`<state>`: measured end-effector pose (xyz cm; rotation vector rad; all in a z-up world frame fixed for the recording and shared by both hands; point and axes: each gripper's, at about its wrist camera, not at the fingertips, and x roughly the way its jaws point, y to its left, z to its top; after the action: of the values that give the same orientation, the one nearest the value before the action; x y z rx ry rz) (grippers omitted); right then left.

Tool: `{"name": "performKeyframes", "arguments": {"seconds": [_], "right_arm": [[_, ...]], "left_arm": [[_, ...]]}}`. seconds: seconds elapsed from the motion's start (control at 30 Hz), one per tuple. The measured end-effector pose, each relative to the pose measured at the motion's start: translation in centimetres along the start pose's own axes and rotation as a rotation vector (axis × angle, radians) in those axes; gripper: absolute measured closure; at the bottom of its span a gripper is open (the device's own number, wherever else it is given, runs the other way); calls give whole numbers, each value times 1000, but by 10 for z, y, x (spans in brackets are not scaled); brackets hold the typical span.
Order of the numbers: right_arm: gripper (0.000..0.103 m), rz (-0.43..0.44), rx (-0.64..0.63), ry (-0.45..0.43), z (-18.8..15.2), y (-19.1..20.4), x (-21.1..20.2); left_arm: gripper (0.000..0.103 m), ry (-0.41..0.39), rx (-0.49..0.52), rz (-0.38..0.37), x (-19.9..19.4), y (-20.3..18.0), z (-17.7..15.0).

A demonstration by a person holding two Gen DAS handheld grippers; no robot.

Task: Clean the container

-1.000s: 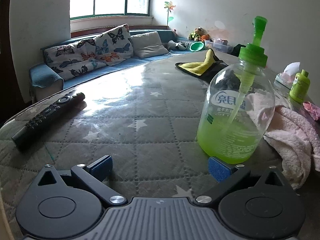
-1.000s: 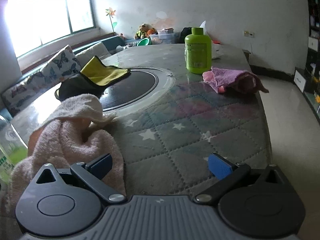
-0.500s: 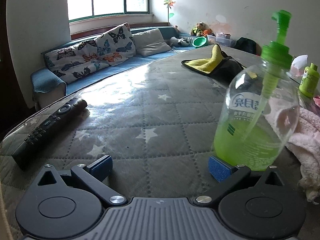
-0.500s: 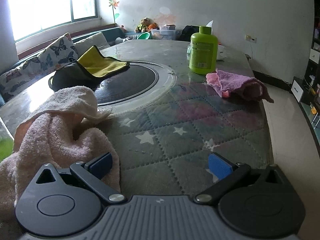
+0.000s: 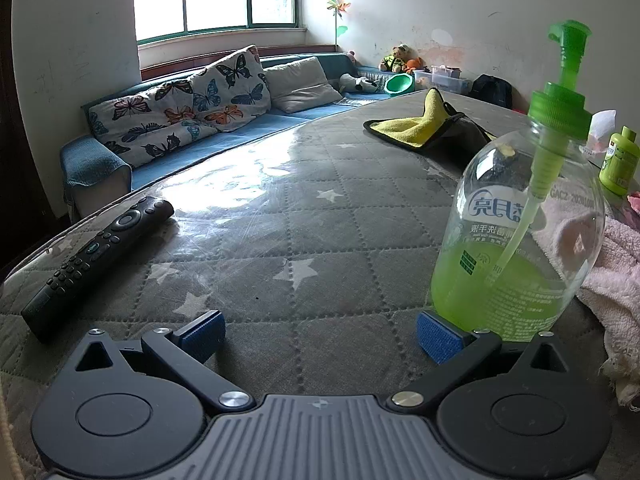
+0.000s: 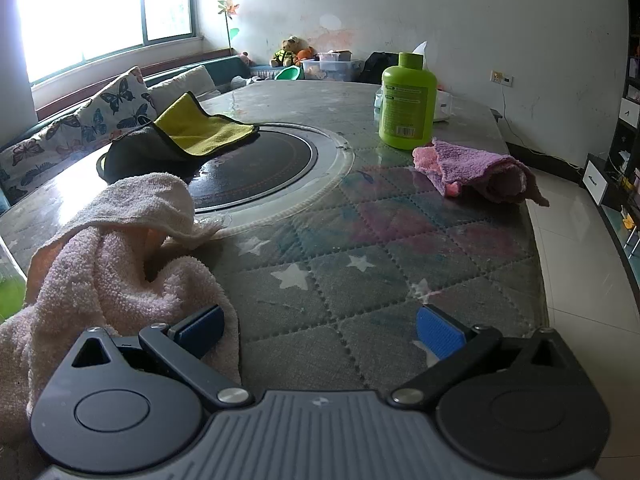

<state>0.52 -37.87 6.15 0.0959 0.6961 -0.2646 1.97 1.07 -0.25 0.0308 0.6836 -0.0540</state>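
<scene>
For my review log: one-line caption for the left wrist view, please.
Open left claw faces a clear pump bottle of green liquid on the quilted table, remote control at left, pink towel at right.

Both wrist views skim low over the table (image 5: 304, 208), sharing the pink towel (image 6: 120, 272).

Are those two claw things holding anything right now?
No. The left gripper and right gripper are open; the pump bottle and pink towel lie ungrasped.
</scene>
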Motion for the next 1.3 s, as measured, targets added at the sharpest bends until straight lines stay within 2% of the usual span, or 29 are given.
{"name": "performKeyframes", "arguments": {"seconds": [1.3], "right_arm": [[0,7,8,-4,-1,-3,0]], "left_arm": [[0,0,-1,0,-1,-1,0]]}}
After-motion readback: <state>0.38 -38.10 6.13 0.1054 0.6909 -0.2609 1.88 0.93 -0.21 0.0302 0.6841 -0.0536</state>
